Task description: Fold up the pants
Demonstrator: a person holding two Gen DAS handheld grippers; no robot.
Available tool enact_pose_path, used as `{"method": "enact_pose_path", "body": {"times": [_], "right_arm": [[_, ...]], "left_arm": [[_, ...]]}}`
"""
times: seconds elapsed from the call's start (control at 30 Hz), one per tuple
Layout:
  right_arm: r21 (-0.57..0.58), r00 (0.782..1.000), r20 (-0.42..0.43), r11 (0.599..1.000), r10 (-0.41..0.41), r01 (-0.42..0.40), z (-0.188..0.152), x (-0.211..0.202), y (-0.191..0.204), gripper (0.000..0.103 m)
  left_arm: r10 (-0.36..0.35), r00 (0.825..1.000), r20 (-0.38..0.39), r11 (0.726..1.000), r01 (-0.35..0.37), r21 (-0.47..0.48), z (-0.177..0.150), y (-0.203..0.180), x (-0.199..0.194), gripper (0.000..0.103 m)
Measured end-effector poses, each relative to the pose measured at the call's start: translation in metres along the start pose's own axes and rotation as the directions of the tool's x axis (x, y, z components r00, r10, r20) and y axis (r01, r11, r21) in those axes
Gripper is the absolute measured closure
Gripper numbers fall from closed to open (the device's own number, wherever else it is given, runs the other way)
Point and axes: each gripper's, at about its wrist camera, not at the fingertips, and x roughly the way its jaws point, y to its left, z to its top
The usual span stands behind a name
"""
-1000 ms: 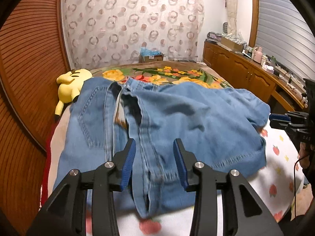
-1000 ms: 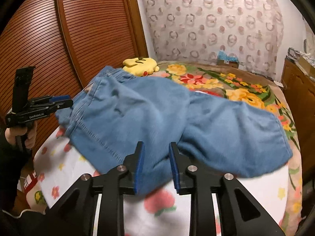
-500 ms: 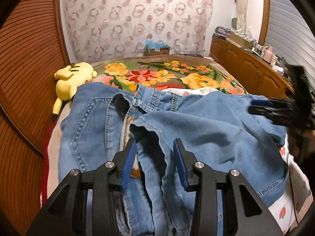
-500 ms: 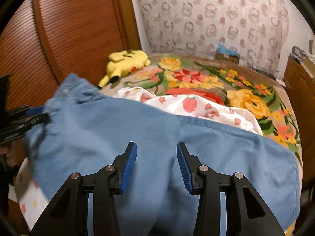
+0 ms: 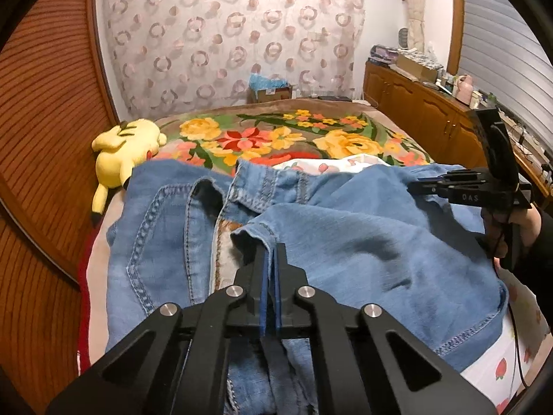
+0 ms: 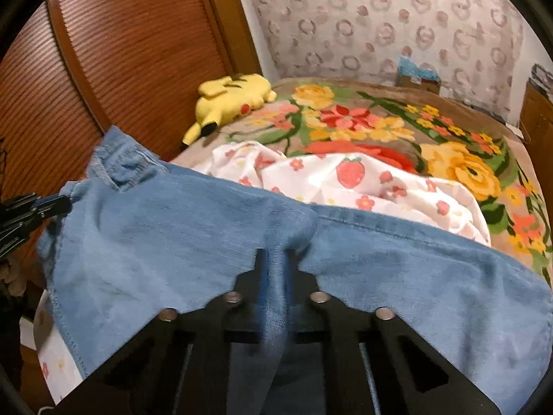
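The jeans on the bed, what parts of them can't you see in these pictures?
- Left wrist view: the near end of the jeans is hidden under the left gripper, shut on a denim fold.
- Right wrist view: the denim pinched in the right gripper is blurred, and the black frame covers the cloth below.
- Both views: the strawberry sheet under the jeans is mostly covered.

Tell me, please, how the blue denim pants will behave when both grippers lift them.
The blue denim pants probably stay floppy: they already bunch where the left gripper and the right gripper have just closed on them. The unheld parts likely sag. The cloth seems unlikely to slip out.
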Motion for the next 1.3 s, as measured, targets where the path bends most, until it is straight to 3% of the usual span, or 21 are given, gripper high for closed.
{"method": "enact_pose_path", "body": {"times": [0.13,0.33,0.53,0.63,0.73,0.8,0.87,0.9,0.97,1.13,1.3], "right_arm": [[0.01,0.995,0.096,1.0,0.011,-0.012,-0.008,-0.019,-0.01,0.101],[0.064,0.984,0.163,0.996,-0.074,0.065,-0.02,-0.031,-0.025,0.101],[0.099,0.987,0.098,0.988,-0.125,0.115,-0.027,-0.018,-0.028,0.101],[0.106,0.991,0.087,0.99,-0.102,0.093,-0.026,-0.026,-0.03,0.093],[0.103,0.987,0.096,0.987,-0.129,0.119,-0.026,-0.046,-0.032,0.08],[0.111,0.985,0.105,0.985,-0.14,0.128,-0.037,-0.07,-0.035,0.073],[0.117,0.979,0.105,0.98,-0.174,0.161,-0.049,-0.088,-0.04,0.066],[0.12,0.976,0.107,0.977,-0.188,0.175,-0.058,-0.101,-0.042,0.065],[0.132,0.97,0.102,0.969,-0.222,0.208,-0.073,-0.121,-0.043,0.063],[0.188,0.948,0.09,0.94,-0.305,0.285,-0.11,-0.165,-0.053,0.062],[0.259,0.928,0.048,0.902,-0.37,0.346,-0.138,-0.179,-0.064,0.062]], "left_arm": [[-0.012,0.998,0.057,1.0,0.012,0.003,0.013,-0.002,-0.019,0.1],[-0.012,0.992,0.129,1.0,0.01,0.016,0.046,0.0,-0.032,0.1],[0.064,0.997,0.034,0.997,-0.065,0.032,0.059,0.008,0.019,0.1],[0.048,0.999,0.007,0.999,-0.048,0.009,0.051,0.01,0.028,0.1],[0.041,0.999,0.01,0.999,-0.041,0.001,0.046,0.008,0.023,0.087],[0.038,0.999,0.027,0.999,-0.038,0.001,0.044,0.002,0.015,0.061],[0.026,0.999,0.044,1.0,-0.026,0.002,0.042,-0.003,0.006,0.051],[0.014,0.998,0.054,1.0,-0.014,0.007,0.041,-0.008,0.001,0.039],[0.001,0.997,0.073,1.0,-0.002,0.014,0.04,-0.015,-0.007,0.029],[-0.066,0.993,0.095,0.997,0.063,0.033,0.036,-0.046,-0.018,0.026],[-0.145,0.987,0.075,0.987,0.139,0.079,0.028,-0.086,-0.013,0.026]]}}
